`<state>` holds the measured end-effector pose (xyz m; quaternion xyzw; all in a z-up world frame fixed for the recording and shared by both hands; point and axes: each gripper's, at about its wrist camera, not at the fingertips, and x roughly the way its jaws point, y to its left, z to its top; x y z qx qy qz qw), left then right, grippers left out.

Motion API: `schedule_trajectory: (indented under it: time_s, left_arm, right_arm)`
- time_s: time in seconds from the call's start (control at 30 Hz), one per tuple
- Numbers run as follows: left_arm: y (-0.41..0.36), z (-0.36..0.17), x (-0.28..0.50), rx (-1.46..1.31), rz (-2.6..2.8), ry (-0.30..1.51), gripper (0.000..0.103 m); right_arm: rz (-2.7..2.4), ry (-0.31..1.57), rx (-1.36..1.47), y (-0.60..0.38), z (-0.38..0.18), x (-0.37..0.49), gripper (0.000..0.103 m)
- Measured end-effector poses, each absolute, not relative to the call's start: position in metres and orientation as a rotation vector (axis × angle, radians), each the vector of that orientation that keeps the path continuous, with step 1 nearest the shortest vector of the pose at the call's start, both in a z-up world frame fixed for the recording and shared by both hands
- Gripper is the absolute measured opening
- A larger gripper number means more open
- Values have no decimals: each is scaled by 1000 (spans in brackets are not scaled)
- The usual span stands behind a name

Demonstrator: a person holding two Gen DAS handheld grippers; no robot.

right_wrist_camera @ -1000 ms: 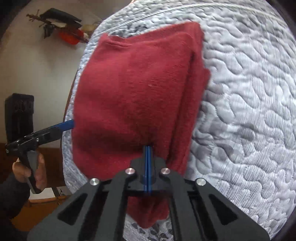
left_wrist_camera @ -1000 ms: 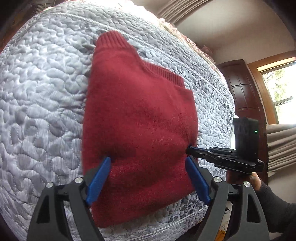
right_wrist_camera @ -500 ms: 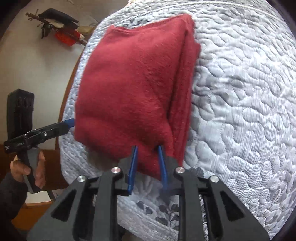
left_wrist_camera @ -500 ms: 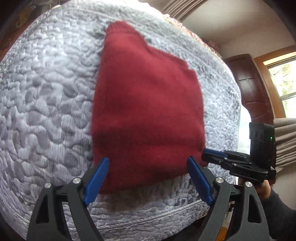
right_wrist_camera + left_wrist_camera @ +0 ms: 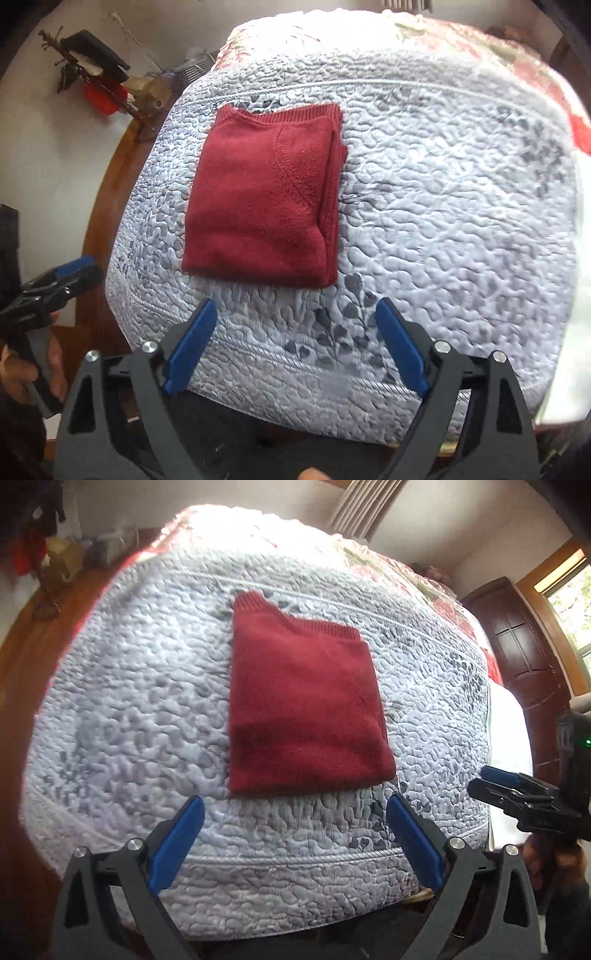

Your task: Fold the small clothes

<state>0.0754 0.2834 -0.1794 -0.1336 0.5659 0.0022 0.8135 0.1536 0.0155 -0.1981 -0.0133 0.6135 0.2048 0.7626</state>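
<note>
A dark red knitted sweater [image 5: 303,709] lies folded into a compact rectangle on the grey quilted bedspread [image 5: 140,686]. Its ribbed edge points away from me and stacked layers show along its right side [image 5: 332,206]. My left gripper [image 5: 295,812] hangs open just short of the sweater's near edge, touching nothing. My right gripper [image 5: 295,317] is open too, above the quilt's leaf pattern in front of the sweater. The left view catches the right gripper [image 5: 513,794] at the right edge. The right view shows the left gripper [image 5: 55,284] at far left, held by a hand [image 5: 22,373].
The bedspread [image 5: 443,184] drapes over the bed's near edge. A dark wooden door [image 5: 524,657] and a window [image 5: 576,602] stand at the right. Clutter and a red object [image 5: 99,99] sit by the wall beyond the bed's left side.
My right gripper was shut on the sweater's near edge, then opened and let it go. Both grippers have pulled back toward me, leaving the folded sweater flat on the quilt.
</note>
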Motion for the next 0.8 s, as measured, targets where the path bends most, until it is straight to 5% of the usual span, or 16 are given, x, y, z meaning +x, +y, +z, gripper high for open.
schedule_trajectory:
  time_s: [0.27,0.8]
  left_arm:
    - [248,-44,-4,-187,58,1142,99]
    - [232,4,-25,-159,-8,1034,99]
  right_arm:
    - [388,1154,-134,34,-60,68,100]
    - [280,1078,-156,27,7,29,100]
